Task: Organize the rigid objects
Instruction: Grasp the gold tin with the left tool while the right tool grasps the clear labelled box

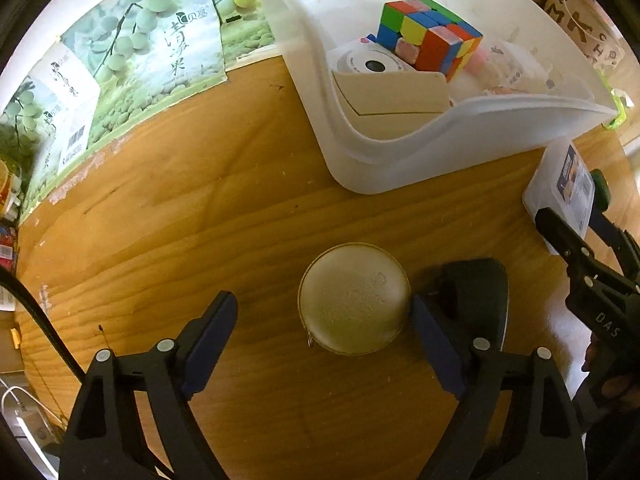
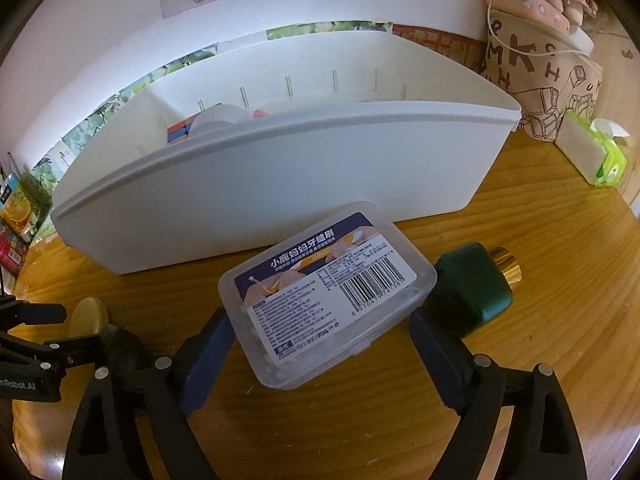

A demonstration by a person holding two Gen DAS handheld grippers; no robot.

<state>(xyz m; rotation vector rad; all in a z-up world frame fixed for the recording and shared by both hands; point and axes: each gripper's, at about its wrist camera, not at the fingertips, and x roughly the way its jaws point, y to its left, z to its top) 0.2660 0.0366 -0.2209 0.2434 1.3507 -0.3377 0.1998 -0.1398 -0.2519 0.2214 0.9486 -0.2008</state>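
My left gripper is open over the wooden table. A round beige zip case lies between its fingers, touching the right finger, with a gap on the left. A dark object lies just right of that finger. My right gripper is shut on a clear plastic box with a printed label, held above the table; it also shows in the left wrist view. The white storage bin stands behind; it holds a colourful cube, a toy camera and a beige box.
A green bottle with a gold cap lies on the table right of my right gripper. A printed paper bag and a tissue pack stand at the far right. Green printed cartons line the wall at the left.
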